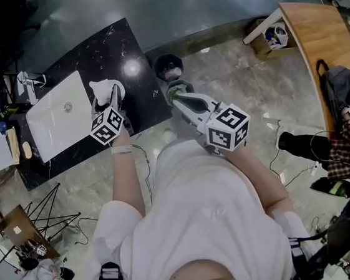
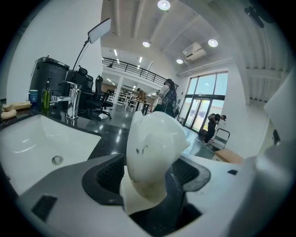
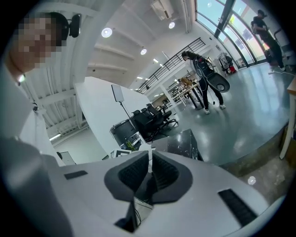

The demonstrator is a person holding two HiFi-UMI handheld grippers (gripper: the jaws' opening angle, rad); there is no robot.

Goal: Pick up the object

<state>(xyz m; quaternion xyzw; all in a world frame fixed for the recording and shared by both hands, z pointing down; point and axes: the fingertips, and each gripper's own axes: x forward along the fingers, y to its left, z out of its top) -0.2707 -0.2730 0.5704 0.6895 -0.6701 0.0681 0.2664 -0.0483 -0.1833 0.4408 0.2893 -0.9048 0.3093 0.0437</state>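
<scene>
Two grippers: the left gripper is spread wide, the right gripper closed up with nothing in it.
White object: stands on the black counter, between the left jaws, whose pads do not seem to press it.
Beside it: a white sink just to its left, with a tap at the far rim.
Right gripper's place: off the counter's edge, over the floor.

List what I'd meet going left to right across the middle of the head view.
White sink → white object → right gripper → curved wooden table. The left gripper overlaps the white object, so it is left out.
</scene>
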